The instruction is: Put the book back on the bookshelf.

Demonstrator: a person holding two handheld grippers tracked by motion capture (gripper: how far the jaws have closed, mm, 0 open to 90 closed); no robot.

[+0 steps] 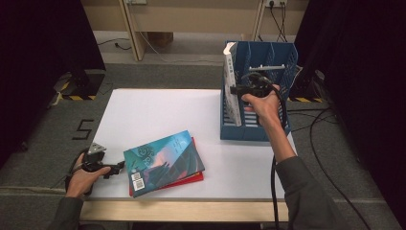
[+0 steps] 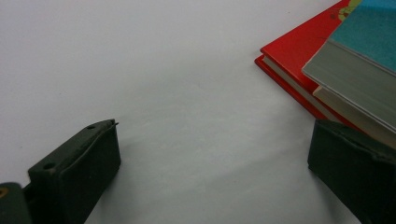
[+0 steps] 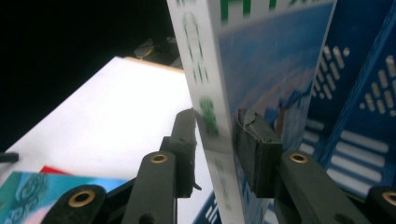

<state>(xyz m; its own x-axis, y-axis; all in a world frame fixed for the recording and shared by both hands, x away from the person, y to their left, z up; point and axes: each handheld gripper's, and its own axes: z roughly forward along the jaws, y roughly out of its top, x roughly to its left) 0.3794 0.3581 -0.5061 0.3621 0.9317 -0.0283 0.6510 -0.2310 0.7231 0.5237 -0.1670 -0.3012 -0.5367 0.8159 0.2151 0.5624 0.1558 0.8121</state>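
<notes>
three books (two stacked), one file rack

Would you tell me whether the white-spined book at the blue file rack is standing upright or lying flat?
Upright: the white-spined book stands on end in the blue file rack, its spine vertical between the right gripper's jaws.

A white-spined book with green lettering and a blue cover is stood upright in the leftmost slot of the blue file rack, at the table's far right.

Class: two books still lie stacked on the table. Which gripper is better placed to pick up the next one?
Left. The left gripper rests open beside the teal book; the right gripper is clamped on the white book at the blue rack.
</notes>
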